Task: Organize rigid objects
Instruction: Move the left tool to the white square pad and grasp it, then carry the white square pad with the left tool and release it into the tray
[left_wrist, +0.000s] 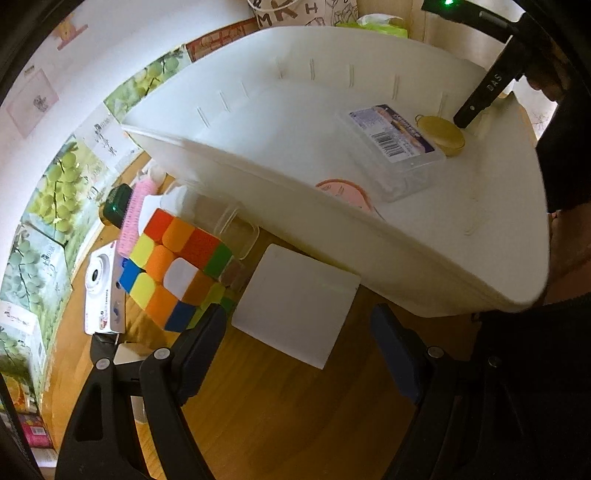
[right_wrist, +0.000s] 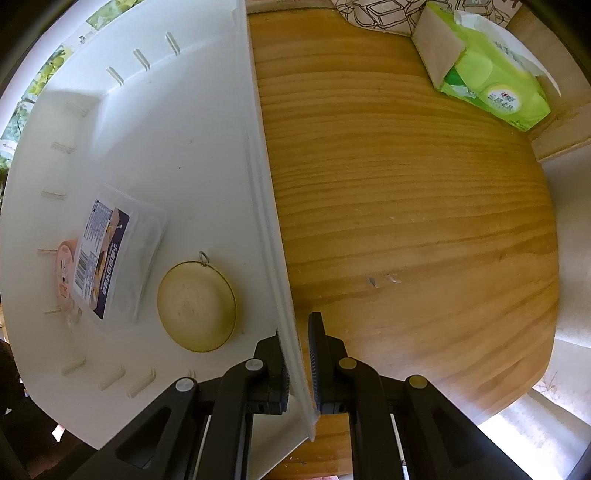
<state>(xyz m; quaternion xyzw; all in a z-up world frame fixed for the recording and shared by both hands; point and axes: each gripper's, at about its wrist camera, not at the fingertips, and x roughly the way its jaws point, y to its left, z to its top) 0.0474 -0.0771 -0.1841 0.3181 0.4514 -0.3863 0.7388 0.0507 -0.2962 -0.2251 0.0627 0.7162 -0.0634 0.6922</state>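
A large white bin (left_wrist: 424, 258) stands on the wooden table (right_wrist: 406, 221). In it lie a clear labelled plastic box (left_wrist: 395, 144), a round gold tin (left_wrist: 443, 134) and a pink round item (left_wrist: 347, 192). My right gripper (right_wrist: 297, 347) points down and is shut on the bin's side wall (right_wrist: 266, 221), one finger inside and one outside. The tin (right_wrist: 197, 306) and the clear box (right_wrist: 114, 254) lie just left of it. My left gripper (left_wrist: 299, 332) is open, tilted down over a flat white square box (left_wrist: 295, 302) that lies between its fingertips, untouched. A colourful puzzle cube (left_wrist: 177, 266) sits to the left.
Left of the cube lie a white camera (left_wrist: 99, 291), a pink comb-like item (left_wrist: 133, 221), a dark green object (left_wrist: 116, 206) and a small clear container (left_wrist: 229, 225). Printed fruit cartons (left_wrist: 55, 192) line the left side. A green tissue pack (right_wrist: 491, 70) sits at the table's far right.
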